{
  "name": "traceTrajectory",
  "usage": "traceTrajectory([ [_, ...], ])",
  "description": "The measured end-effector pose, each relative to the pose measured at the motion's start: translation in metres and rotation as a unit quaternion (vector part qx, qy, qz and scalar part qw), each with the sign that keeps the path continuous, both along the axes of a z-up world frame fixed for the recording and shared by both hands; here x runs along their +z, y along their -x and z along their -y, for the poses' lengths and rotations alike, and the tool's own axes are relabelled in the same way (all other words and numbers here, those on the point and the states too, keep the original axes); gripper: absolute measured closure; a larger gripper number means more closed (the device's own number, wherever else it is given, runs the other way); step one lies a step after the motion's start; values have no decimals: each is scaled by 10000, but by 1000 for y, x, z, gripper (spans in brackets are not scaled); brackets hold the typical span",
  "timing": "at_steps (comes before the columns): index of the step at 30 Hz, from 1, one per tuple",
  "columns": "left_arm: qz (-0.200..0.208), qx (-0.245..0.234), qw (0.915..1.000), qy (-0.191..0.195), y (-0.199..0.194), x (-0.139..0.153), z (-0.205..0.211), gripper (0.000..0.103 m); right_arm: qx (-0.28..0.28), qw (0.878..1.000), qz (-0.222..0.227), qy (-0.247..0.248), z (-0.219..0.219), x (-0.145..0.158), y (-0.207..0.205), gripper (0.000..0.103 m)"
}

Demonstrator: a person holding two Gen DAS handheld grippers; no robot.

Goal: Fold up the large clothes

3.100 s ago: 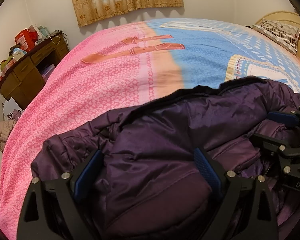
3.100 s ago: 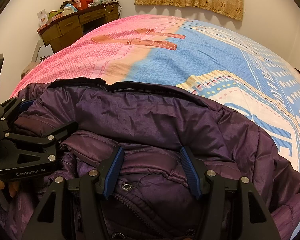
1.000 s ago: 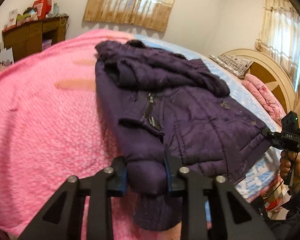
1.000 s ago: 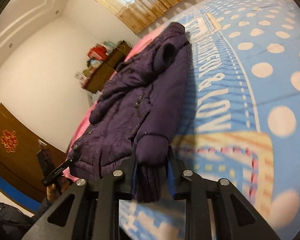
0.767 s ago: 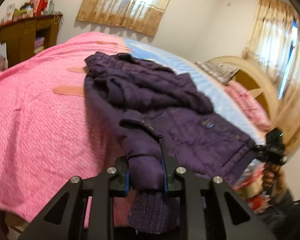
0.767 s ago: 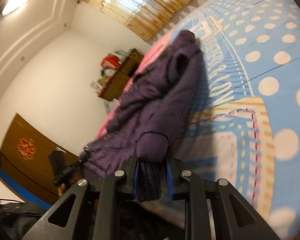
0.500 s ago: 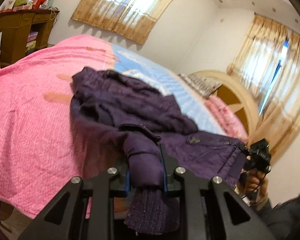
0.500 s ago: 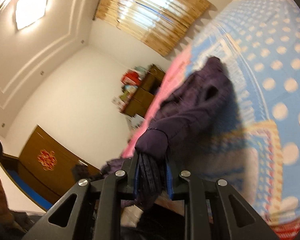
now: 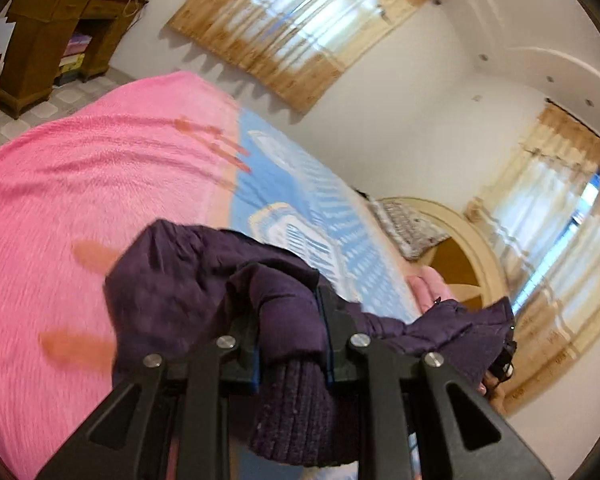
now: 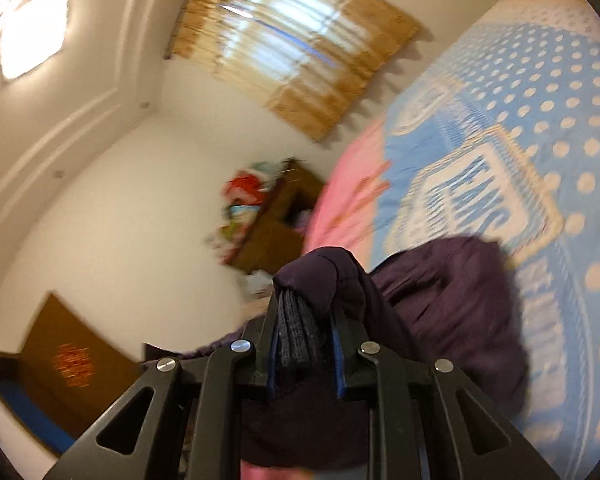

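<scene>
You have each gripper, left (image 9: 290,344) and right (image 10: 305,344), clamped on a jacket (image 9: 188,276) cuff, lifting it above the bed (image 9: 80,184) to spread it.

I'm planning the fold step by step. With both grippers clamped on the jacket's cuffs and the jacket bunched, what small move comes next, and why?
Probably draw the two cuffs apart and lower the purple jacket flat onto the bedspread. The left gripper pinches one ribbed cuff, the right gripper the other, and the body hangs crumpled between them, so no clean fold line shows.
</scene>
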State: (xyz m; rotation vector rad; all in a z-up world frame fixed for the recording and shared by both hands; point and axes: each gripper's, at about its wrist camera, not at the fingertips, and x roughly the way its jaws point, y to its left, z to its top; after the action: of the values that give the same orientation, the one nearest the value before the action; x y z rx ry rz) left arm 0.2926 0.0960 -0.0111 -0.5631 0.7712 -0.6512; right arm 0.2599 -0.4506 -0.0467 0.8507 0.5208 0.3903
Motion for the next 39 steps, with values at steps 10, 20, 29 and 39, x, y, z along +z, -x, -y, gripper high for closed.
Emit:
traceTrajectory([
  [10, -1736, 549, 9825, -392, -109, -116, 22, 73, -189, 9891, -1245, 763, 2, -104, -120, 75],
  [20, -428, 988, 9918, -685, -78, -41, 0, 0, -573, 9901, -725, 1055, 8, -66, -103, 20],
  [29, 354, 459, 9746, -2161, -58, -53, 65, 0, 254, 9459, -611, 3176, -82, -41, -107, 20],
  [39, 985, -289, 9160, -3879, -73, -95, 138, 67, 615, 8852, -1217, 4448, -120, -100, -132, 76],
])
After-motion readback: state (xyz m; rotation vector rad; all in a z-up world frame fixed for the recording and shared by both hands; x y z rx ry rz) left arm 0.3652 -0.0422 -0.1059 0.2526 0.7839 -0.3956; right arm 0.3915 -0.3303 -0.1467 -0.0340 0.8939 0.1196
